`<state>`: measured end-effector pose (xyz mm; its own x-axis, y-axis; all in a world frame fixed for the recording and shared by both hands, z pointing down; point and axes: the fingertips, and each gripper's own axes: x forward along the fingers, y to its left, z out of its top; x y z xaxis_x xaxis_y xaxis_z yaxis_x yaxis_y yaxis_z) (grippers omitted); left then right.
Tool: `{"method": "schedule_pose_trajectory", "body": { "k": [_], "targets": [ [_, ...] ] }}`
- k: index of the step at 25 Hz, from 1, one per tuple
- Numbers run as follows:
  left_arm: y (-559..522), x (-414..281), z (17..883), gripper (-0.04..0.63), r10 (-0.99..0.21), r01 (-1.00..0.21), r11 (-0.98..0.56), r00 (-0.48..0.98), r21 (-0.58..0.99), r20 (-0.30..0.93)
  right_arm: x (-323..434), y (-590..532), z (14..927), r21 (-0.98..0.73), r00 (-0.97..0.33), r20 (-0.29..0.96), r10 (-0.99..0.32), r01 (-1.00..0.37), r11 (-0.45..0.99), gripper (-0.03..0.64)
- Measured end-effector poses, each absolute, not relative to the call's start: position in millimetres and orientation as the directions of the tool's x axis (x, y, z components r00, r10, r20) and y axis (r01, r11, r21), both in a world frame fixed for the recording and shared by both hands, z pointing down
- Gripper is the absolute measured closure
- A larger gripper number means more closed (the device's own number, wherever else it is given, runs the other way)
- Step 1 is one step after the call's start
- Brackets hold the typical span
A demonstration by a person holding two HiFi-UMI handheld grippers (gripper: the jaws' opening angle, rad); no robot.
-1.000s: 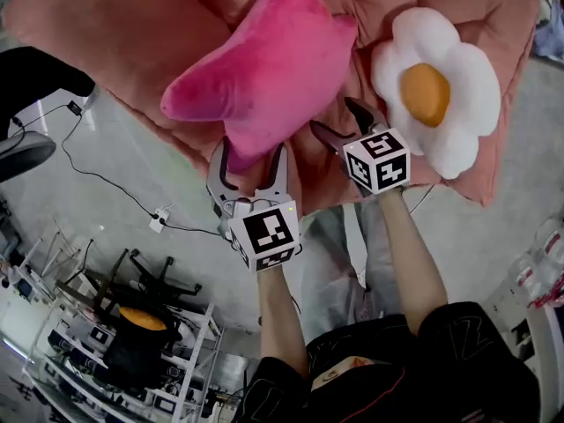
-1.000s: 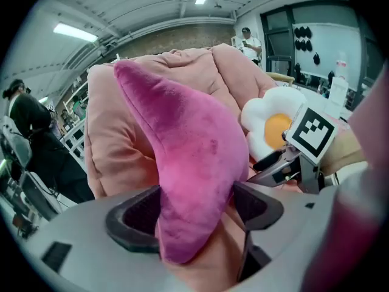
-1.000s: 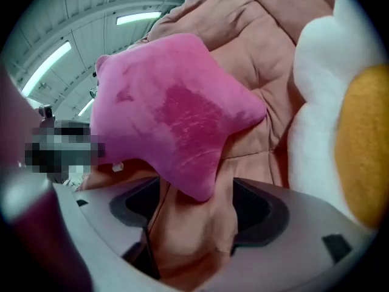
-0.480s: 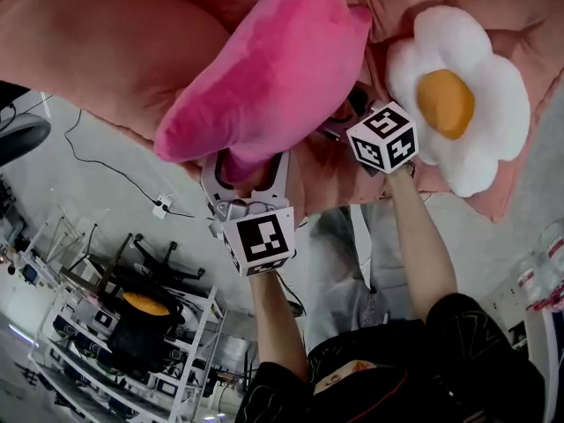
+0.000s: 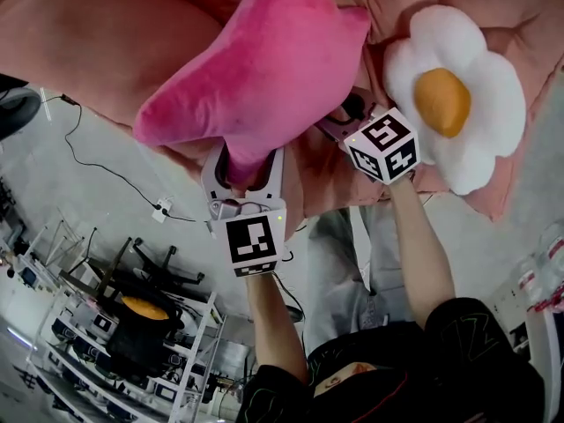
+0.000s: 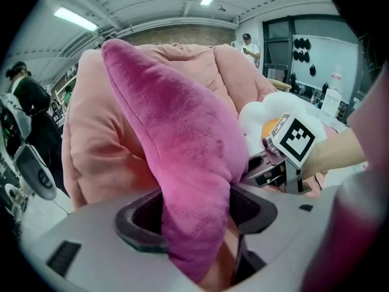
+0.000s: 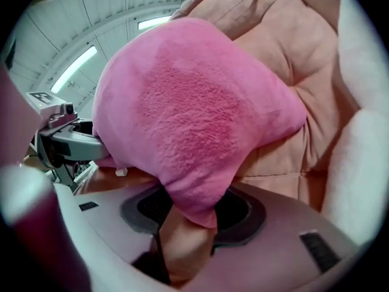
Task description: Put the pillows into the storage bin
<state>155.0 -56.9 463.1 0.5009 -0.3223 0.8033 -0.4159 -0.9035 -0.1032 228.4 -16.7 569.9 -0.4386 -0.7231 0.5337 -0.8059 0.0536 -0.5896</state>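
A bright pink star-shaped pillow (image 5: 264,60) lies on a big salmon cushion (image 5: 88,42), and one of its lower points hangs over the edge. My left gripper (image 5: 249,155) has that point between its jaws. In the left gripper view the plush (image 6: 182,145) fills the gap of the left gripper (image 6: 194,212), whose jaws have just been closing and now press on it. My right gripper (image 5: 345,117) holds another corner of the pillow (image 7: 194,114); its jaws have also just been closing onto it. A white flower pillow (image 5: 458,51) with an orange centre lies to the right, untouched.
Below the cushion's edge there is grey floor with a cable and a power strip (image 5: 160,208). Metal racks (image 5: 115,324) stand at the lower left and a dark chair (image 5: 18,117) at the left edge. A person (image 6: 24,96) stands to the left in the left gripper view.
Both grippers have pushed in onto the pink pillow's corners and their jaws have narrowed on the plush. The pillow has shifted a little to the left.
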Motion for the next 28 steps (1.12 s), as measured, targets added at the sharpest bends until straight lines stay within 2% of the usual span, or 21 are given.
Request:
{"method": "schedule_pose_trajectory", "body": {
  "k": [4, 11, 19, 28],
  "targets": [
    [-47, 158, 445, 0.310, -0.310, -0.422, -0.905, 0.550, -0.063, 0.775, 237, -4, 546, -0.540, -0.386, 0.552, -0.739, -0.841, 0.035, 0.430],
    [-21, 144, 410, 0.310, -0.314, -0.422, -0.906, 0.629, -0.027, 0.711, 234, 21, 502, -0.447, -0.317, 0.580, -0.751, -0.894, 0.032, 0.433],
    [-12, 81, 370, 0.303, -0.355, -0.488, -0.872, 0.679, 0.034, 0.642, 184, 26, 449, -0.348, -0.310, 0.621, -0.720, -0.932, 0.102, 0.431],
    [-22, -15, 345, 0.293, -0.480, -0.636, -0.760, 0.688, 0.133, 0.545, 104, 4, 407, -0.232, -0.339, 0.683, -0.647, -0.941, 0.248, 0.431]
  ]
}}
